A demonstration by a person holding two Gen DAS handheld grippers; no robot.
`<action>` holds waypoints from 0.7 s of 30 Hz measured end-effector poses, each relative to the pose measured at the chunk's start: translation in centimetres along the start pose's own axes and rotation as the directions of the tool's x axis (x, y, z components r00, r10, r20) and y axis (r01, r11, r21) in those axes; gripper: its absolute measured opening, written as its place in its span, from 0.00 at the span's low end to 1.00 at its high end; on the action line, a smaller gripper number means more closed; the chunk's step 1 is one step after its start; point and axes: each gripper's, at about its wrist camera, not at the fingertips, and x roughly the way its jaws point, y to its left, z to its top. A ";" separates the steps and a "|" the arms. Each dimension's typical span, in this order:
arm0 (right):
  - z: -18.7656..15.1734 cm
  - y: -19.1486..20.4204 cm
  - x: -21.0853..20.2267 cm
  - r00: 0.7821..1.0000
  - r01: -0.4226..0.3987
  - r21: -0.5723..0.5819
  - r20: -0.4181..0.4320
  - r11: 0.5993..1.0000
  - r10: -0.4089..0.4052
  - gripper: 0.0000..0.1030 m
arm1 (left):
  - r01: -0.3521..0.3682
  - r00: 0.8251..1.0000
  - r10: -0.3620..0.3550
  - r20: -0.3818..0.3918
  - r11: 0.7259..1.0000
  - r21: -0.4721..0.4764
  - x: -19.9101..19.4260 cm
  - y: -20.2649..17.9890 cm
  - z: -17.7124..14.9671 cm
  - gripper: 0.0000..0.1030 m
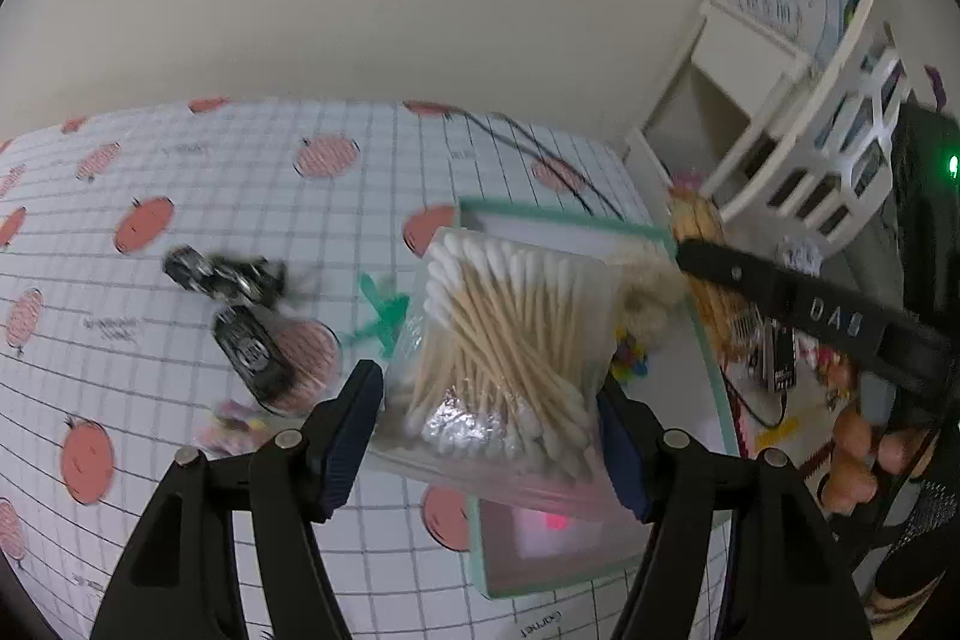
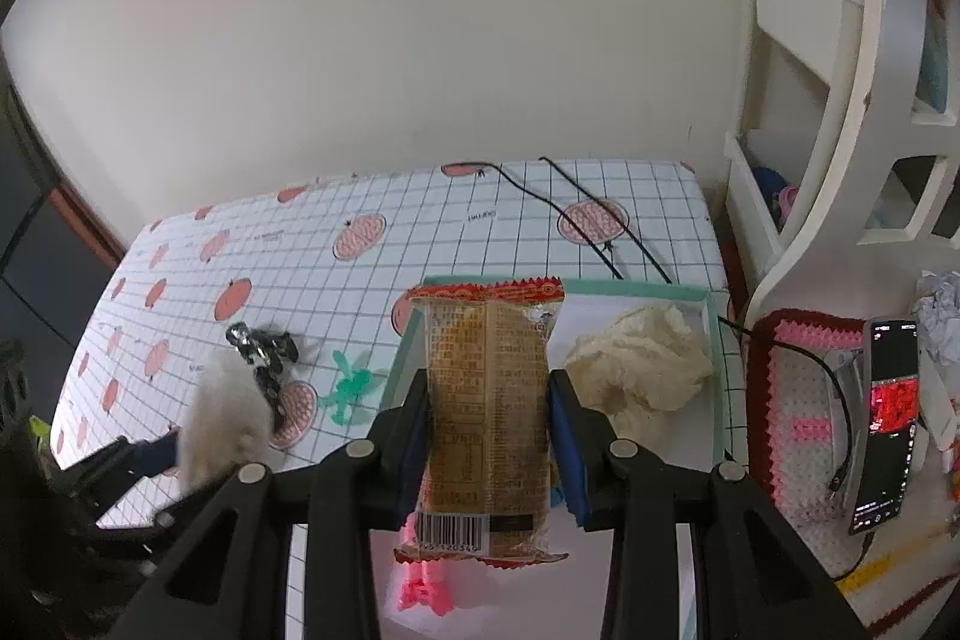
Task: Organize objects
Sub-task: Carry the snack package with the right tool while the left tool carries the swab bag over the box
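A clear bag of cotton swabs [image 1: 504,328] is pinched between the blue pads of my left gripper [image 1: 486,382], hanging above a mint-rimmed tray [image 1: 558,220]. My right gripper [image 2: 489,376] is shut on an upright orange-brown snack packet [image 2: 486,340] with red serrated ends, over the same tray [image 2: 630,287]. A cream fluffy lump [image 2: 642,364] lies inside the tray. In the right wrist view the swab bag [image 2: 222,412] shows as a blur at lower left. On the tablecloth left of the tray lie a black toy [image 1: 240,304] and a green figure [image 1: 384,310].
A white shelf unit [image 2: 828,148] stands right of the table. Beside it lie a phone [image 2: 888,418] and a pink crocheted mat [image 2: 798,400] with a cable. Two black cords [image 2: 588,226] cross the far tablecloth. Something pink [image 2: 420,586] lies in the tray under the packet.
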 end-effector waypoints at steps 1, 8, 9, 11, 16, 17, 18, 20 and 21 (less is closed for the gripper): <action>-0.1 -0.2 0.2 1.000 -0.003 -0.003 -0.013 1.000 0.003 0.38 | 0.004 1.000 -0.004 -0.019 1.000 0.004 0.6 -0.3 -0.3 0.67; -1.0 -2.5 1.6 0.994 0.080 -0.015 -0.068 0.997 -0.080 0.38 | 0.000 0.996 0.006 -0.094 0.998 0.070 2.9 -2.4 -2.7 0.67; -1.1 -2.9 1.8 0.993 0.088 -0.016 -0.077 0.996 -0.089 0.38 | 0.003 0.995 0.005 -0.100 0.997 0.083 3.1 -2.8 -3.0 0.67; -1.5 -3.5 2.4 0.989 0.107 -0.021 -0.103 0.994 -0.109 0.38 | 0.007 0.994 0.005 -0.113 0.994 0.112 3.5 -3.7 -3.6 0.67; -2.3 -4.9 4.1 0.981 0.116 -0.012 -0.156 0.993 -0.116 0.38 | 0.008 0.991 0.015 -0.132 0.985 0.172 4.5 -6.0 -4.9 0.67; -2.4 -5.1 4.3 0.980 0.115 -0.008 -0.163 0.993 -0.115 0.38 | 0.009 0.990 0.017 -0.142 0.984 0.179 4.9 -6.5 -5.2 0.67; -2.6 -5.3 4.4 0.979 0.118 -0.006 -0.169 0.993 -0.117 0.38 | 0.012 0.988 0.017 -0.153 0.983 0.182 5.3 -6.8 -5.4 0.67; -3.0 -5.7 4.9 0.974 0.124 -0.008 -0.188 0.992 -0.123 0.38 | 0.010 0.985 0.023 -0.174 0.982 0.189 6.1 -7.4 -5.9 0.67; -3.2 -5.7 5.1 0.973 0.126 -0.009 -0.196 0.992 -0.125 0.38 | 0.007 0.983 0.028 -0.180 0.981 0.194 6.5 -7.7 -6.2 0.67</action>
